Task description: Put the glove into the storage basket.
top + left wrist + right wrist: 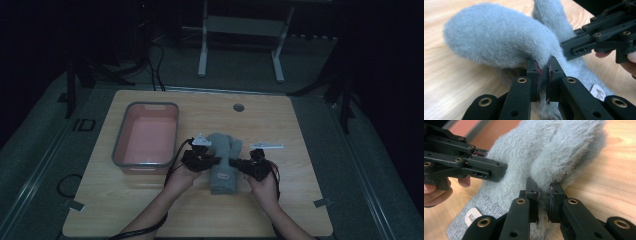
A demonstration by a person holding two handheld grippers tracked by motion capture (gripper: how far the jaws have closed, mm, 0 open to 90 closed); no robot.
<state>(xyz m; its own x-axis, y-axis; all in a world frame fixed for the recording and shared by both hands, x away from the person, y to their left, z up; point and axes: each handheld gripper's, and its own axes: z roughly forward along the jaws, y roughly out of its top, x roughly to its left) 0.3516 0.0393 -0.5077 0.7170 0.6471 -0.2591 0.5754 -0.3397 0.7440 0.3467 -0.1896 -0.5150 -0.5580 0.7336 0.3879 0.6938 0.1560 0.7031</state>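
A fuzzy grey knitted glove (223,162) lies on the light wooden bench (295,200), about midway between its left and right edges and somewhat nearer the front edge, its fluffy parts pointing toward the far edge and its ribbed cuff toward the person. A small white label (471,216) sits on the cuff.

The left hand-held gripper (216,159) meets the glove from its left side. In the left gripper view its jaws are pressed nearly together on a fold of the grey fleece (499,42), with only a thin band of fabric between the reddish pads (538,72). The right hand-held gripper (242,163) comes in from the glove's right side; in the right gripper view its jaws are likewise clamped on a pinch of the fluffy part (564,152), low against the bench. Each gripper view also shows the other gripper reaching in against the glove.

A rectangular tub with a grey rim and pink inside (120,145) stands near the bench's left edge, just left of the left hand-held gripper. A small white flat strip (266,146) lies on the bench just beyond the right hand-held gripper.
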